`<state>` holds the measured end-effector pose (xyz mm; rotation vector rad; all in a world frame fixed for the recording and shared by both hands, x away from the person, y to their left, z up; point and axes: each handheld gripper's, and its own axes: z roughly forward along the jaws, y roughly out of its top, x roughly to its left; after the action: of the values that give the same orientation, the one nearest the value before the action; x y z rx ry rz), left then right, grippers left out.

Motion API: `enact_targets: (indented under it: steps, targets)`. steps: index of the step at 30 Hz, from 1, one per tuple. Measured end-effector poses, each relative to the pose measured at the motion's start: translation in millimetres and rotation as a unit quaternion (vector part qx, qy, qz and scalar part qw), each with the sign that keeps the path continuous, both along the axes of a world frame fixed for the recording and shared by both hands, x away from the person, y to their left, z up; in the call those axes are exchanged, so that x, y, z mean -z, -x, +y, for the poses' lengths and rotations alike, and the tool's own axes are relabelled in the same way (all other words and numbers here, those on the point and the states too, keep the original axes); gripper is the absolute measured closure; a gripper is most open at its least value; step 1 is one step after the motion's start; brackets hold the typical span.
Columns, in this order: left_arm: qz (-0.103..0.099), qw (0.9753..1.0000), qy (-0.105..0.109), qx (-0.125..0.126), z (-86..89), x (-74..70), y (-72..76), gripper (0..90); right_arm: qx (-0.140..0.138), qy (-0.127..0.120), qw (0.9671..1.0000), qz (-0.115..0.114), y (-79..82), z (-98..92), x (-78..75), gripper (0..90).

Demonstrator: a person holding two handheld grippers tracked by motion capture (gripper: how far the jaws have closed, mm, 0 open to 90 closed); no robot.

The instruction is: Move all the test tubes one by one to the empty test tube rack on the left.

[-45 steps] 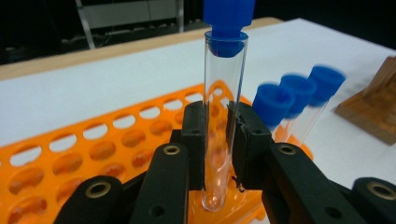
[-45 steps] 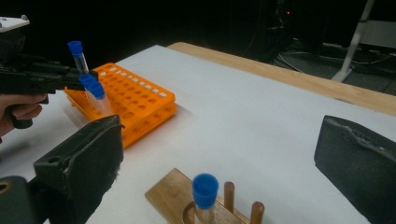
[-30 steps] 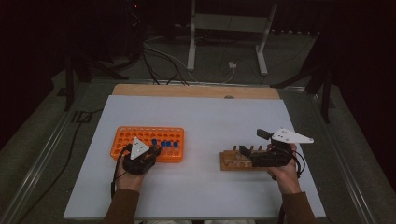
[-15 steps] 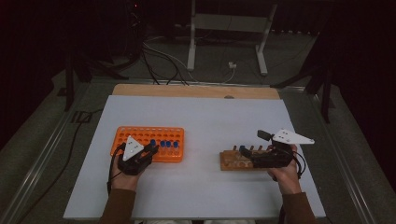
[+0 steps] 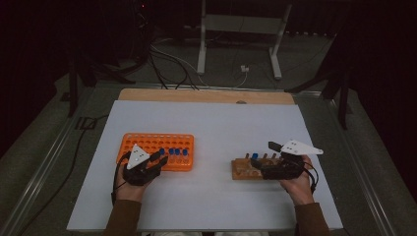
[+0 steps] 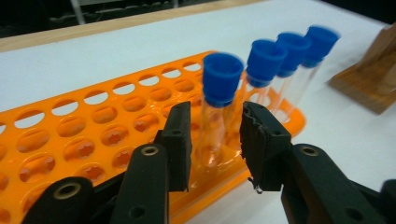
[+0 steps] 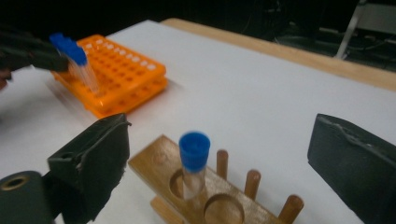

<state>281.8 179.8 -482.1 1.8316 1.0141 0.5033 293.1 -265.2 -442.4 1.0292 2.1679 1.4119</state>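
An orange tube rack lies at the left of the white table, with several blue-capped clear tubes standing at its near right end. My left gripper is open at that corner. In the left gripper view its jaws stand on either side of the nearest tube, with a small gap each side. At the right a wooden rack holds one blue-capped tube. My right gripper is wide open over it. The right gripper view has this tube upright in a hole of the wooden rack.
The table is a white sheet with a wooden strip along its far edge. Cables and a metal stand lie on the dark floor beyond. The wooden rack has short pegs and another hole.
My left gripper has edged slightly to the left beside the orange rack. The right gripper has stayed over the wooden rack.
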Motion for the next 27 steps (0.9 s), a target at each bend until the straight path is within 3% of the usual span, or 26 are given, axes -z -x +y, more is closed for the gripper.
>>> enact_targets:
  steps: [7, 18, 24, 27]
  targets:
    - [-0.009, 0.9997, 0.021, 0.0, 5.9, -5.9, 4.4, 55.4, -0.011, 0.006, 0.9999, 0.011, -0.8, 1.1, 10.3, 16.3]
    - [-0.033, 0.9985, 0.036, -0.026, 7.2, -16.5, 10.4, 17.6, -0.016, 0.012, 0.9996, 0.02, -0.4, 1.0, 20.2, 24.0]
    - [-0.033, 0.9981, 0.041, -0.033, 7.8, -19.5, 10.7, 1.6, -0.019, 0.022, 0.9994, 0.019, 0.1, 2.8, 22.0, 28.8]
    - [-0.035, 0.9979, 0.045, -0.031, 8.1, -20.9, 11.1, 1.3, -0.018, 0.025, 0.9993, 0.019, 0.1, 2.4, 22.9, 33.5]
